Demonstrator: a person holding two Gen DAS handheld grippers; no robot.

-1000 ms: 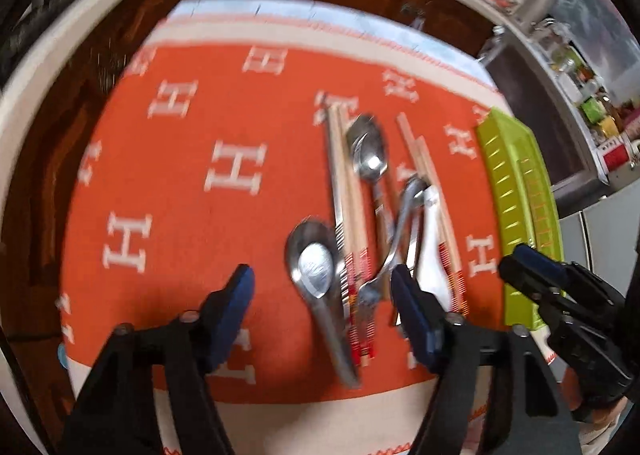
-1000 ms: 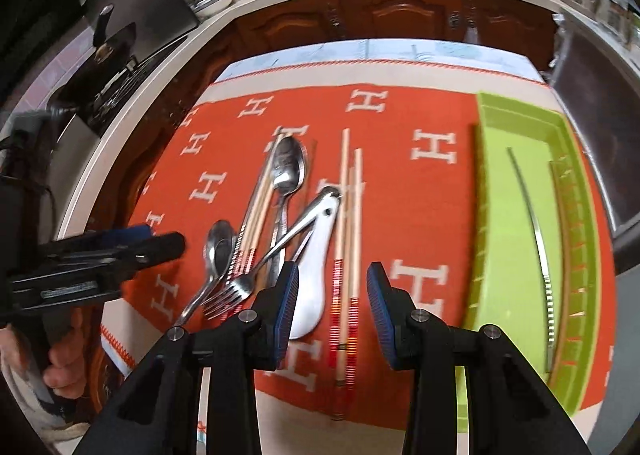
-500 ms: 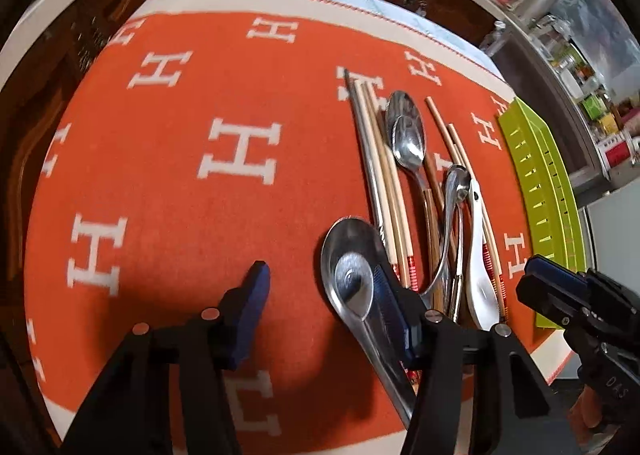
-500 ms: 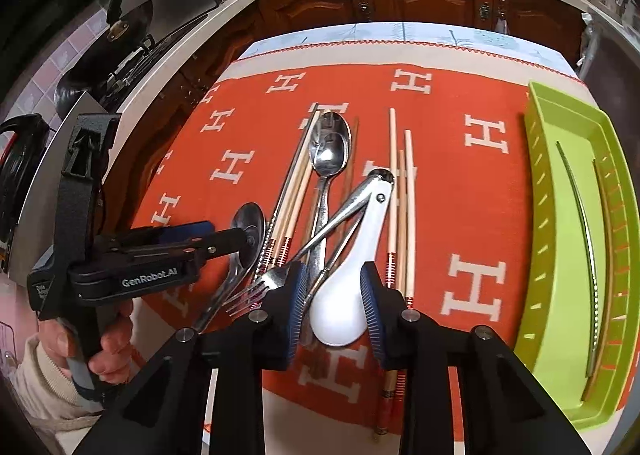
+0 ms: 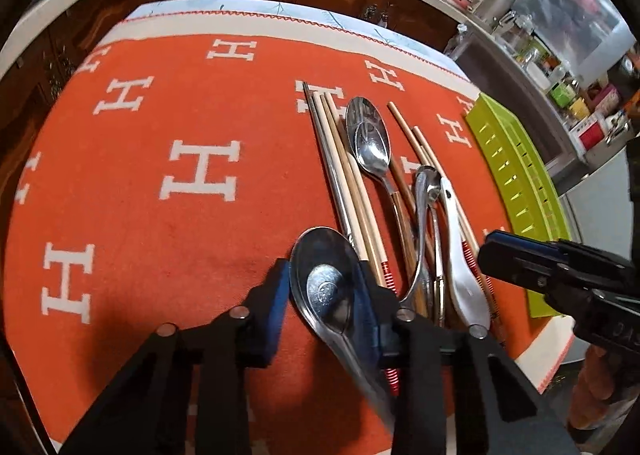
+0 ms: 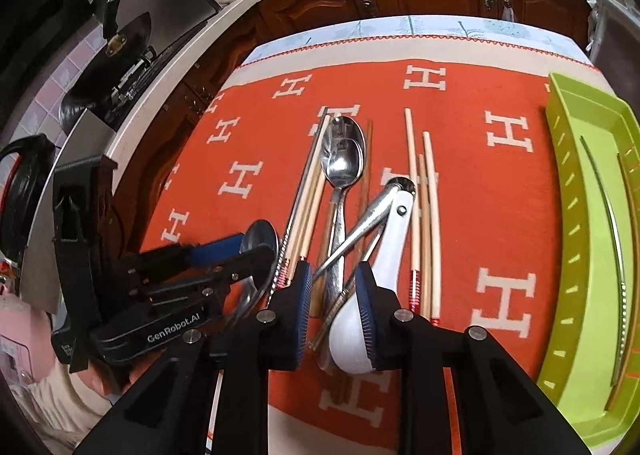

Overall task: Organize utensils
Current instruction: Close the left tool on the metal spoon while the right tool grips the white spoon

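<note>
The left gripper (image 5: 324, 295) is low over the cloth, and its two blue pads (image 5: 276, 307) stand on either side of a spoon bowl; they seem to touch it, but I cannot tell for sure. The right gripper (image 6: 334, 311) is also low, with its fingers a little apart. Each gripper is seen in the other's view, near and pointing inward, with a hand (image 6: 132, 375) holding the left one.

Bright, even light; fisheye-warped edges
</note>
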